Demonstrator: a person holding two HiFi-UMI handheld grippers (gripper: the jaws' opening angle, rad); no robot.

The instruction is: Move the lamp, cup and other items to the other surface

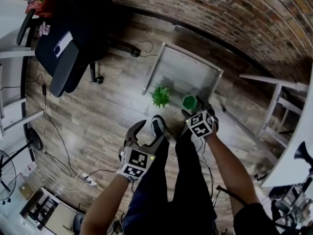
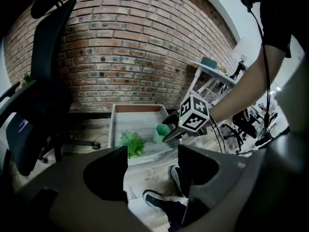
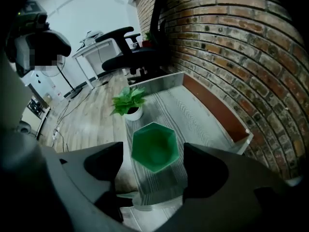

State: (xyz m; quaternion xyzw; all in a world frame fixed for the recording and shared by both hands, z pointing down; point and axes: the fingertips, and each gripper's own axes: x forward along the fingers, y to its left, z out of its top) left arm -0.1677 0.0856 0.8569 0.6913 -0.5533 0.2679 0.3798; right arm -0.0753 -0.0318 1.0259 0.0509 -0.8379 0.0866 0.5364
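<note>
A green hexagonal cup (image 3: 154,147) stands upright on a low grey wooden table (image 3: 203,122) by the brick wall. My right gripper (image 3: 153,153) hangs over it, open, one jaw on each side of the cup with a narrow gap on both sides. In the head view the cup (image 1: 190,102) shows just past the right gripper (image 1: 197,107). A small green plant in a white pot (image 3: 128,102) stands beside the cup on the same table. My left gripper (image 1: 146,131) is open and empty, lower and to the left, above the floor. From the left gripper (image 2: 152,166) view, the plant (image 2: 131,143) and cup (image 2: 161,133) lie ahead.
A black office chair (image 1: 63,58) stands at the upper left on the wood floor. The brick wall (image 1: 234,18) runs behind the low table (image 1: 186,67). A white desk (image 1: 293,146) is at the right. Cables and a power strip (image 1: 85,178) lie at the lower left. The person's shoes (image 1: 157,126) are below the grippers.
</note>
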